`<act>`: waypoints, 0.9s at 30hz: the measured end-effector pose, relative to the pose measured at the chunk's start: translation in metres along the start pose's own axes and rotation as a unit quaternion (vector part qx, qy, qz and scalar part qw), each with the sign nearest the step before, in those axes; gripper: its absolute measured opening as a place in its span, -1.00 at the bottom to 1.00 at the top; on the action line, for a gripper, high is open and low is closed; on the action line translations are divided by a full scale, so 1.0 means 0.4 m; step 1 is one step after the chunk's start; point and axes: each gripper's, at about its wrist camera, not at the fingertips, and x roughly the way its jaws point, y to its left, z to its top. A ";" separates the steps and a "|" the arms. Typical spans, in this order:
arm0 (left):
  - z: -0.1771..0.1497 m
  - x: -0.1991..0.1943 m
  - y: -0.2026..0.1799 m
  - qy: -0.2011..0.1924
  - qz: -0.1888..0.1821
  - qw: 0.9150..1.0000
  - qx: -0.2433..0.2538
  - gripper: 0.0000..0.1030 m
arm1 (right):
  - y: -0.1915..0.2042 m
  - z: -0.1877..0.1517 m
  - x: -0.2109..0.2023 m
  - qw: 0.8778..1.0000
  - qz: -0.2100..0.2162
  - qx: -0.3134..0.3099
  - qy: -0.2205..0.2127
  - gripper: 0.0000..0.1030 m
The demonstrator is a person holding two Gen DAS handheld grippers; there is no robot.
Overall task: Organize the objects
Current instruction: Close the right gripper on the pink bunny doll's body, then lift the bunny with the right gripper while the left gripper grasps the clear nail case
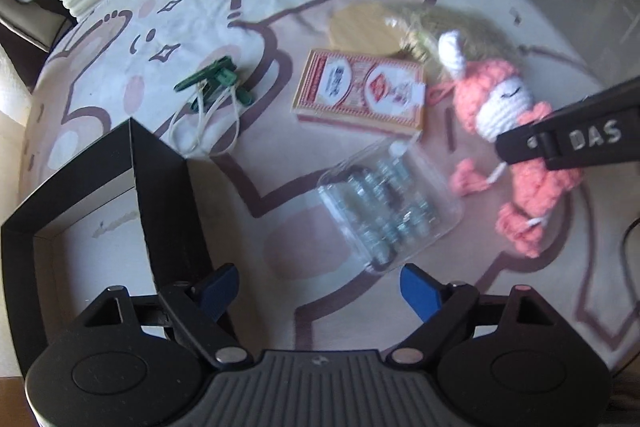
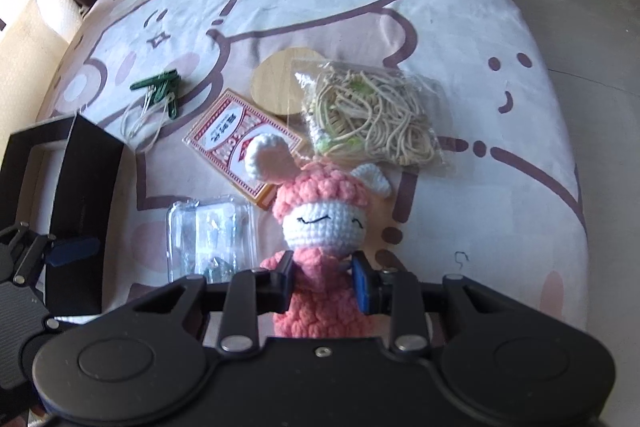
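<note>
Only the right wrist view shows right gripper [image 2: 322, 281] jaws clamping the crochet doll [image 2: 320, 227]; left gripper [image 1: 320, 291] jaws gape.

doll [image 2: 320, 227] base hidden, box [image 1: 168, 195] cropped

"DAS" on right tool [image 1: 576, 141]

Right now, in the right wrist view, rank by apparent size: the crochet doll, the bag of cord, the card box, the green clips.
1. crochet doll, though it sits nearest the camera, so its lead is unsure
2. bag of cord, looking close to the doll in size
3. card box, partly hidden behind the doll
4. green clips
</note>
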 end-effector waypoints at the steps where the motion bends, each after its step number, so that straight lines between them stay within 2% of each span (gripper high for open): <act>1: 0.006 -0.013 0.001 -0.007 -0.013 1.000 -0.013 0.81 | -0.008 0.001 -0.010 1.000 0.000 0.006 -0.006 -0.41; 4: 0.029 -0.029 -0.002 -0.021 -0.040 0.997 -0.060 0.88 | -0.030 0.002 -0.035 1.000 -0.001 0.019 -0.020 -0.42; 9: 0.054 -0.003 -0.002 -0.020 -0.037 0.989 -0.144 0.89 | -0.071 -0.009 -0.066 0.999 -0.009 0.029 -0.035 -0.42; 14: 0.065 0.033 -0.001 -0.010 -0.032 0.981 -0.192 0.89 | -0.108 -0.016 -0.087 0.995 -0.076 0.018 -0.059 -0.42; 20: 0.064 0.066 -0.019 -0.005 -0.041 0.975 -0.217 0.86 | -0.156 -0.026 -0.047 0.995 -0.091 0.035 -0.036 -0.42; 23: 0.065 0.082 -0.035 0.003 -0.031 0.979 -0.202 0.81 | -0.148 -0.032 -0.020 0.998 -0.059 0.031 -0.013 -0.42; 27: 0.064 0.097 -0.043 0.021 0.008 0.986 -0.164 0.80 | -0.117 -0.036 0.000 1.000 -0.024 0.018 0.005 -0.41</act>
